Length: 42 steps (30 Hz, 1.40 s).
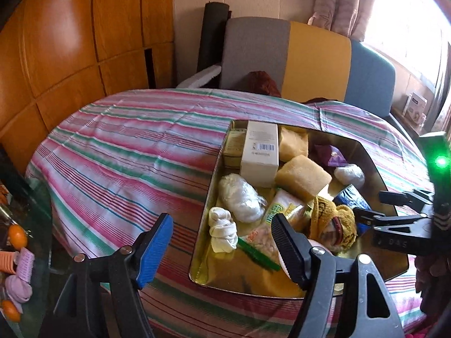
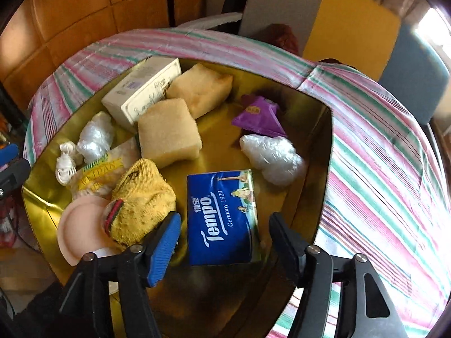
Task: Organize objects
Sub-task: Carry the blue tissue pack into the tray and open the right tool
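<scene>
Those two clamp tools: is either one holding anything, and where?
Nothing is held. The right gripper stands open around the blue tissue pack without pressing it; the left gripper is open and empty.

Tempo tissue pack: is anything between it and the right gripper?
Nothing visible. The right gripper stands open directly over the Tempo tissue pack, lying flat in the gold tray. The yellow sock sits close beside the blue finger, not between.
</scene>
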### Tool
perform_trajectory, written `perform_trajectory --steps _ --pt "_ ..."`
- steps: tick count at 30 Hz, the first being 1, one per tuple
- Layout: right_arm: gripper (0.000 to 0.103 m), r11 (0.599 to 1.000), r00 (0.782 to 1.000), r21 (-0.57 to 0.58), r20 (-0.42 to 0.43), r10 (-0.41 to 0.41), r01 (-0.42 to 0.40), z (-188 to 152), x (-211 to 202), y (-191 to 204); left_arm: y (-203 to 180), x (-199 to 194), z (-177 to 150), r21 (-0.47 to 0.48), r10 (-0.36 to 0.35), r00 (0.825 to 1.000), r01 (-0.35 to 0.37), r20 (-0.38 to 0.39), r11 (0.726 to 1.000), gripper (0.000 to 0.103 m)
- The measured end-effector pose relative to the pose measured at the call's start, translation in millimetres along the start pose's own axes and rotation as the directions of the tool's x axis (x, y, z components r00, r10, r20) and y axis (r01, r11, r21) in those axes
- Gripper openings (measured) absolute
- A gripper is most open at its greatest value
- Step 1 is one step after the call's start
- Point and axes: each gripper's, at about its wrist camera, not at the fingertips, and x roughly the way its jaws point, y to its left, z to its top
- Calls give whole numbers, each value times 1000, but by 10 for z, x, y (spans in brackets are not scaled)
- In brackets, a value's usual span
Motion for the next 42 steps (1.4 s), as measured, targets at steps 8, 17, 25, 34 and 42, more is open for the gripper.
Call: perform_trajectory --steps 8,17,25,34,42 --pt "88 989 983 142 167 -72 48 -94 -375 35 -78 -216 93 -7 63 996 -63 68 998 74" --pt "96 944 943 320 282 -177 81 -408 -745 209 -190 -406 36 0 54 994 -54 98 999 74" --pt "98 940 932 331 306 -194 87 -489 -867 254 -198 -452 5 -8 63 992 -62 111 998 68" --pt "99 942 932 324 307 -192 87 -483 -873 281 -206 -457 -2 6 67 990 -68 124 998 65" --pt "99 947 937 309 299 -183 86 -478 -841 318 -219 -507 1 29 81 983 -87 166 996 50"
